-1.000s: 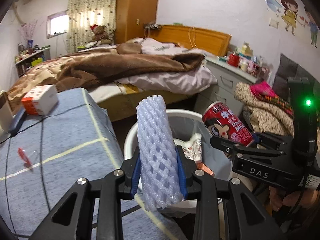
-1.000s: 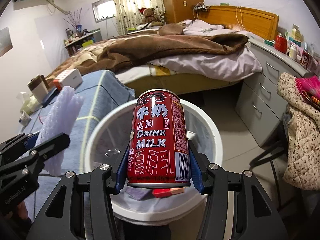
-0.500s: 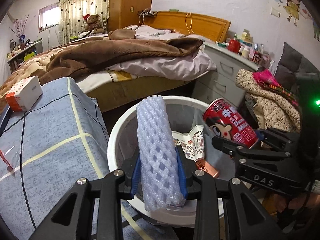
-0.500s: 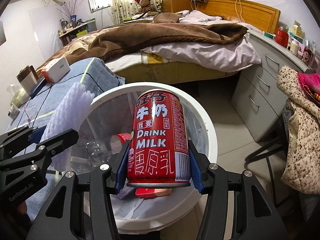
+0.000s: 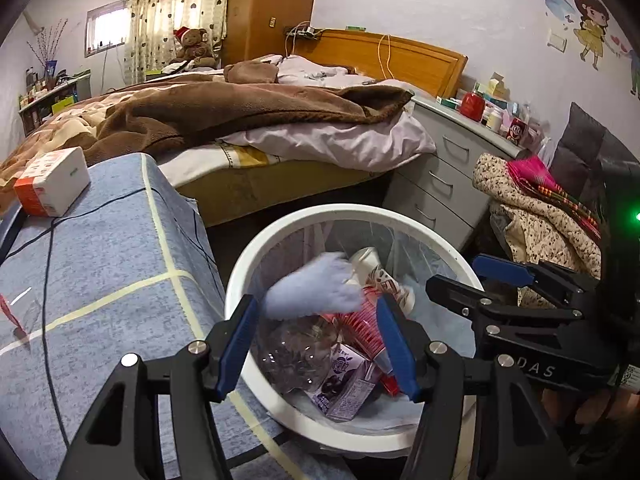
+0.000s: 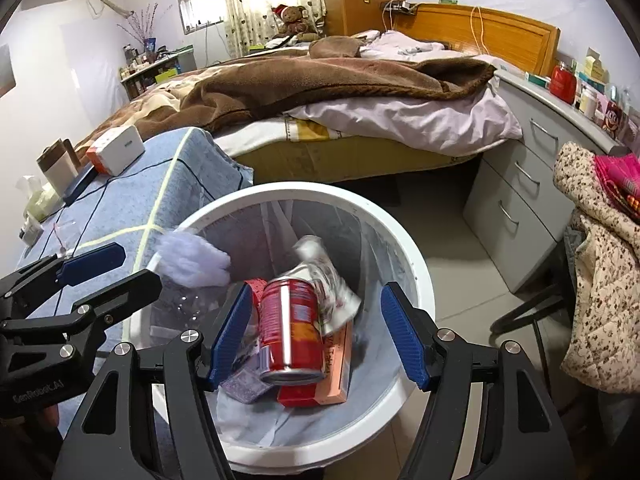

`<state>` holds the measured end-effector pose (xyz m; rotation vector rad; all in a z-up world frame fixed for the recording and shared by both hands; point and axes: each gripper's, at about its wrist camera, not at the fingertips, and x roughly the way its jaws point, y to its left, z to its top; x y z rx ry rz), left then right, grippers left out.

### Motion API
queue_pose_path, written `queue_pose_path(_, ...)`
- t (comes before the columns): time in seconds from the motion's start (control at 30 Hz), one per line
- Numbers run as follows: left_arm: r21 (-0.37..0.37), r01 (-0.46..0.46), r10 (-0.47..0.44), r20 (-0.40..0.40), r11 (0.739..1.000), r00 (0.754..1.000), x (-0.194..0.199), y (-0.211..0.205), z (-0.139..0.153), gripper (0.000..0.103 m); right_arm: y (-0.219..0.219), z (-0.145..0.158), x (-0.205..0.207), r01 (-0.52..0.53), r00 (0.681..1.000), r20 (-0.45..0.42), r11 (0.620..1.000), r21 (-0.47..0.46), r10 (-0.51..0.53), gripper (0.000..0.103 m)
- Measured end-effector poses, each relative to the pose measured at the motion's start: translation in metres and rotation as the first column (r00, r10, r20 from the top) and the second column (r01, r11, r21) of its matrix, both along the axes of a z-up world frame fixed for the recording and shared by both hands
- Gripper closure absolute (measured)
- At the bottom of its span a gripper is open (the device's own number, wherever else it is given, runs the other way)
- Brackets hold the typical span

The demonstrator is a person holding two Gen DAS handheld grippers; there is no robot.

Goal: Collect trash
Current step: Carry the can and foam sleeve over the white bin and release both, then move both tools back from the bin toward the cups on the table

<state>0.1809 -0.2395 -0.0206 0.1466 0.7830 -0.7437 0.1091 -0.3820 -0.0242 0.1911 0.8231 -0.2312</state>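
A white trash bin point(image 5: 256, 264) point(image 6: 420, 280) lined with a clear bag stands on the floor beside a blue-covered table. My left gripper point(image 5: 316, 340) is open and empty above the bin. The white foam net sleeve point(image 5: 316, 286) point(image 6: 192, 258) is blurred, dropping inside the bin. My right gripper point(image 6: 316, 338) is open and empty above the bin. The red milk can point(image 6: 290, 320) lies inside the bin on other trash, among a red box, a purple carton point(image 5: 344, 384) and a plastic bottle.
The blue-covered table point(image 5: 100, 280) at left carries a white and orange box point(image 5: 52, 186), cables and a small red item. A bed point(image 6: 340, 92) lies behind, grey drawers point(image 6: 516, 196) at right, a chair with a floral coat point(image 6: 600, 272) at far right.
Both grippers have opened over the bin. The foam sleeve has left the left gripper and the red can has left the right gripper; both have dropped into the bin.
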Motion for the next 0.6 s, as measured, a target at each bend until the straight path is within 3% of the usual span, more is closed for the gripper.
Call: queue_pose_path(0.6, -0.057, -0.107, 0.112, 0.076, 0.993, 0.991, 0.009, 0.065, 0.037, 0.039, 0.034, 0.033, 0.008, -0.043, 0.994, 0.096, 0.998, -0.035, 0.046, 0.035)
